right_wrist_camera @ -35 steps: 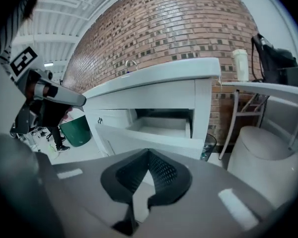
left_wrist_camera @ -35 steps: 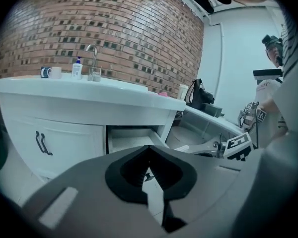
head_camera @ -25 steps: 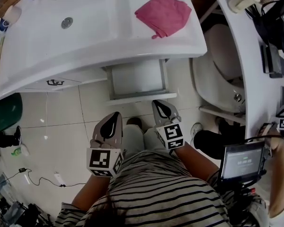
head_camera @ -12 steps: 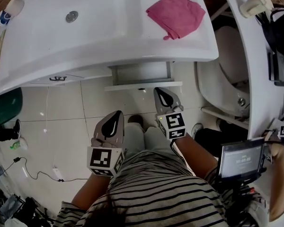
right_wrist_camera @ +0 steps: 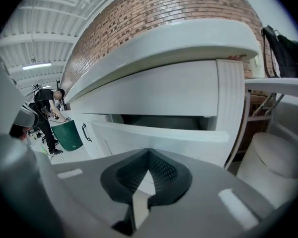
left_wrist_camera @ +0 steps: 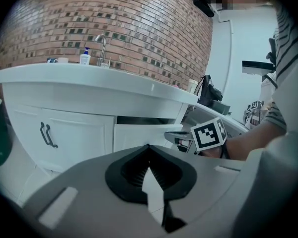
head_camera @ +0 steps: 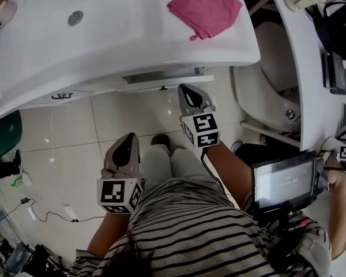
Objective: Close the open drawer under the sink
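Note:
The white drawer (head_camera: 164,83) under the sink counter (head_camera: 121,45) stands a narrow crack open, with a dark gap above its front panel (right_wrist_camera: 154,135). My right gripper (head_camera: 183,89) is shut, and its tip is at the drawer front, right of the small knob. The left gripper (head_camera: 129,136) is also shut and empty, held back over the floor tiles, well short of the cabinet. From the left gripper view the drawer front (left_wrist_camera: 139,135) shows ahead, with the right gripper (left_wrist_camera: 181,139) beside it.
A pink cloth (head_camera: 205,7) lies on the counter's right part. A toilet (head_camera: 265,97) stands to the right and a green bin (head_camera: 3,134) to the left. Cabinet door handles (head_camera: 60,96) sit left of the drawer. Another person holds a tablet (head_camera: 282,183) at the right.
The drawer has slid from well out to almost fully in under the counter. My right gripper moved forward with its front. The left gripper stayed back.

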Demonstrator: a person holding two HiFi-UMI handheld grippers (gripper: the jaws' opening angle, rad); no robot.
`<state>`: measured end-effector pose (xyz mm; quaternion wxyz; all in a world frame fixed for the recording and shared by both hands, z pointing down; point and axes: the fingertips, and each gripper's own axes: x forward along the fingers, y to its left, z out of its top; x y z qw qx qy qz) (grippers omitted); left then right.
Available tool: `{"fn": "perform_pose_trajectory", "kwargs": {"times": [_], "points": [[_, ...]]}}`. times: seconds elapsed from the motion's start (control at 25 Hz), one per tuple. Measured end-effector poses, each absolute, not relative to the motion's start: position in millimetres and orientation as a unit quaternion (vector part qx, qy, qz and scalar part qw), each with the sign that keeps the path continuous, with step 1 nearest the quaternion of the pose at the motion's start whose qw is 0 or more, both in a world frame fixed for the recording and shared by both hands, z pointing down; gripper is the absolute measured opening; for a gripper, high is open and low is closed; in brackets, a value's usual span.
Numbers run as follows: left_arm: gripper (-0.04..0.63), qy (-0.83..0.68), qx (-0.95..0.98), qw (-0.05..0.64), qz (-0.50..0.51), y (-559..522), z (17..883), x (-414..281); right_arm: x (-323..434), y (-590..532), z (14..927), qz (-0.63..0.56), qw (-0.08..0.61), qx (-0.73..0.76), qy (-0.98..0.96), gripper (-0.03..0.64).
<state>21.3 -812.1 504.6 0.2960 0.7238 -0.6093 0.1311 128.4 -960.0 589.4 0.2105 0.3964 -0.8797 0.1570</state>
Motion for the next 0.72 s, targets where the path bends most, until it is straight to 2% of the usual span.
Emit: {"fn": "perform_pose_trajectory", "kwargs": {"times": [0.72], "points": [[0.014,-0.624,0.705,0.309,0.136,-802,501,-4,113,-1007,594,0.161,0.222,0.407,-0.871,0.0]]}}
